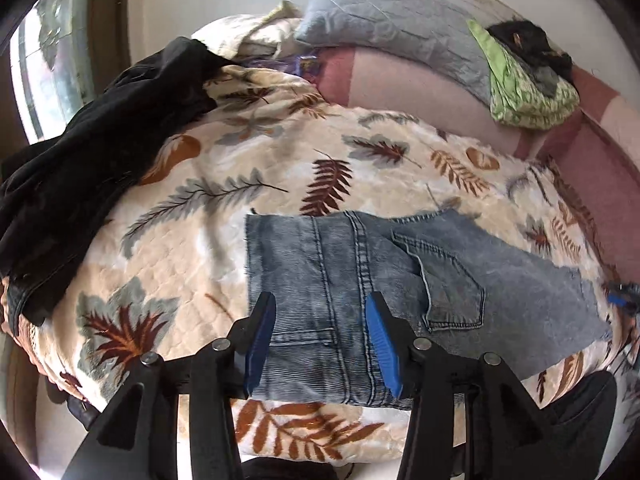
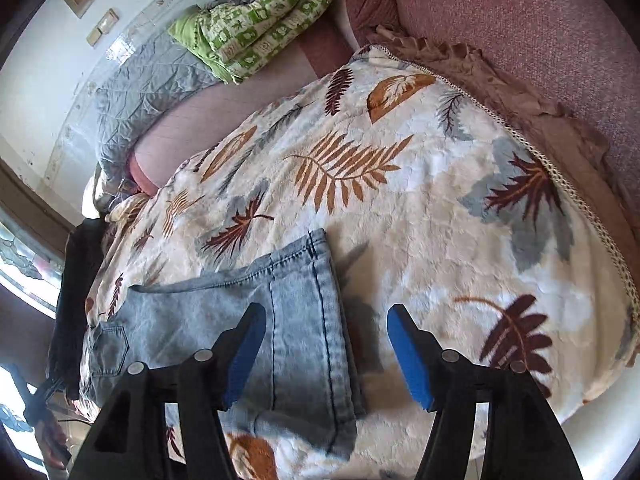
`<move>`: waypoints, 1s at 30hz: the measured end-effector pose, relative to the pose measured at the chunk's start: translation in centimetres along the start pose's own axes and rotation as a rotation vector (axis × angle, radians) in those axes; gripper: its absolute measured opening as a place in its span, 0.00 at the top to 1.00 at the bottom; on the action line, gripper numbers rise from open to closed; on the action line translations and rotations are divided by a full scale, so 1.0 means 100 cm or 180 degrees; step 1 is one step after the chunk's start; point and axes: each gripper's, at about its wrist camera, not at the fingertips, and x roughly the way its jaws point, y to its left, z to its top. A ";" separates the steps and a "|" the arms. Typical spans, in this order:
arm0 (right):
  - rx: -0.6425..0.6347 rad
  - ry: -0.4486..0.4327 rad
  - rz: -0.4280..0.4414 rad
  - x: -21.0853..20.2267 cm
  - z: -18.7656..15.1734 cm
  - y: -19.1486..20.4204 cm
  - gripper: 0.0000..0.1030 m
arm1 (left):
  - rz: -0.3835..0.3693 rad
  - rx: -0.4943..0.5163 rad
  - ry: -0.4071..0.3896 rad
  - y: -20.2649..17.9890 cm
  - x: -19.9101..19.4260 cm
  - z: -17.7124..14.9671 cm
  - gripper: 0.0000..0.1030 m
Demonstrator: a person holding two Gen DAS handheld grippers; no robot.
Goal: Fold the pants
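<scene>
Light blue denim pants (image 1: pixel 360 280) lie folded flat on a leaf-print blanket (image 1: pixel 240 168) on a bed. My left gripper (image 1: pixel 322 320) is open just above the pants' near left part, beside a back pocket (image 1: pixel 452 280). In the right wrist view the pants (image 2: pixel 240 320) lie at lower left with the hem end (image 2: pixel 316 248) pointing away. My right gripper (image 2: pixel 326 344) is open over the pants' right edge, with nothing between its blue pads (image 2: pixel 408 356). The right gripper's tip also shows at the far right of the left wrist view (image 1: pixel 620 300).
A black garment (image 1: pixel 92 168) is heaped on the bed's left side. A grey pillow (image 1: pixel 400 16) and a green patterned quilt (image 2: pixel 260 20) with dark clothes on it lie at the head. A pink couch-like cushion (image 2: pixel 540 40) borders the bed. A window (image 1: pixel 48 60) is at left.
</scene>
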 end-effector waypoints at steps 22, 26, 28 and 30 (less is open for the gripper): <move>-0.0577 0.0076 -0.0710 0.057 0.024 0.022 0.93 | 0.0128 -0.0055 0.0385 -0.002 0.064 -0.022 0.51; -0.0190 -0.0190 -0.0420 -0.002 0.009 0.014 0.31 | 0.0096 -0.0133 0.0386 0.000 0.063 -0.021 0.50; -0.0092 -0.0136 -0.0329 -0.021 -0.008 0.013 0.29 | 0.0095 -0.0168 0.0362 0.000 0.061 -0.021 0.49; 0.0203 0.0008 -0.0021 -0.031 -0.028 0.003 0.29 | 0.0095 -0.0194 0.0302 0.000 0.056 -0.021 0.49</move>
